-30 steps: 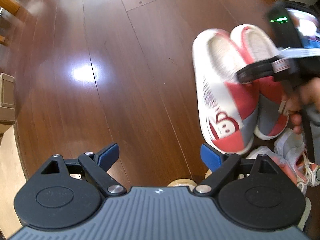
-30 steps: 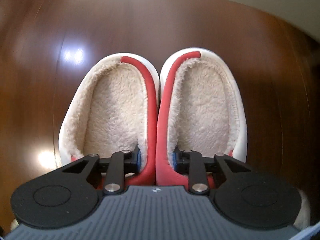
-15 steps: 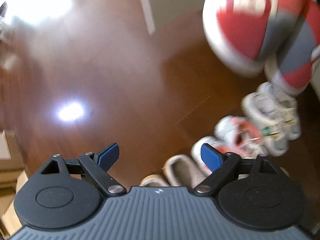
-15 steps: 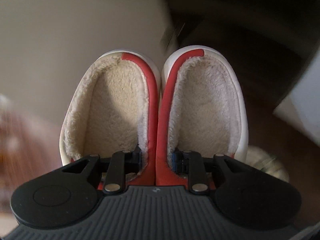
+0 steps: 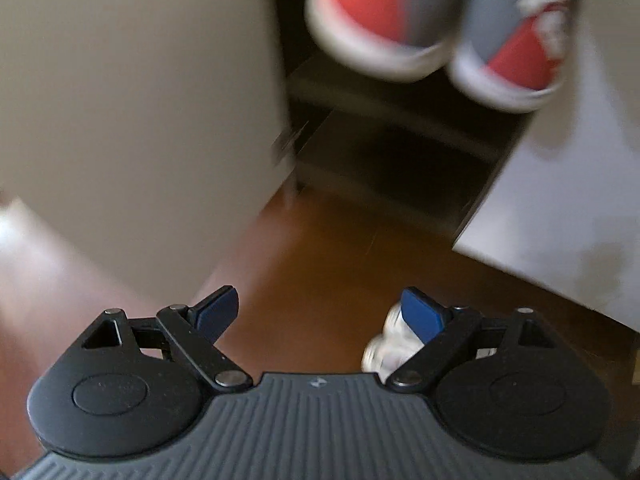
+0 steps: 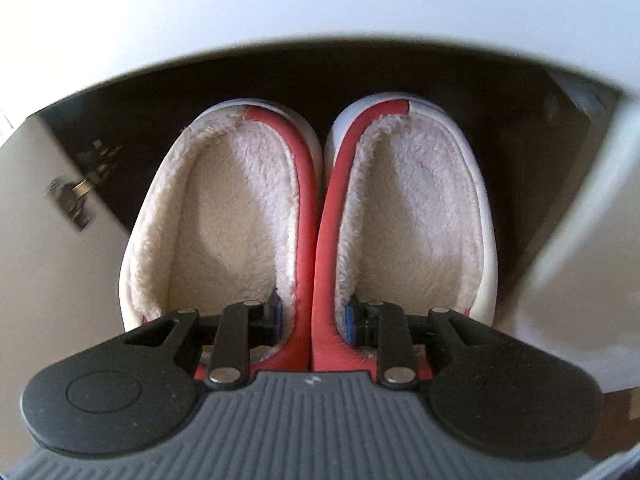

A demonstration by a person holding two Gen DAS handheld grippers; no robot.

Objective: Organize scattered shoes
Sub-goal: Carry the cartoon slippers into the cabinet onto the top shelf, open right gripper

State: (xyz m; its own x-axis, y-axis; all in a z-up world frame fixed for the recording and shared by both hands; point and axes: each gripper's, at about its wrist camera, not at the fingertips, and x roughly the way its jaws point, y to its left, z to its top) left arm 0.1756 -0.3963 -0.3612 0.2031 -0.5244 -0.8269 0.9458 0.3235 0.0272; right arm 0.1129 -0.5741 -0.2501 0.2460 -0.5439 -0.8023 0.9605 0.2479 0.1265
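step: shelve slippers (image 6: pixel 312 216) | right gripper (image 6: pixel 312 316) pinches both inner walls, pair in air at dark cabinet (image 5: pixel 400 152) mouth | left gripper (image 5: pixel 320 312) wide, empty | tip: keep level, toes first, clear door edges (image 5: pixel 276 80)

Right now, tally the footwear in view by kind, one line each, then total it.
Red-and-white fleece-lined slippers, pinched together in the right gripper: 2
White sneaker on the floor, partly hidden behind the left gripper: 1
Total: 3
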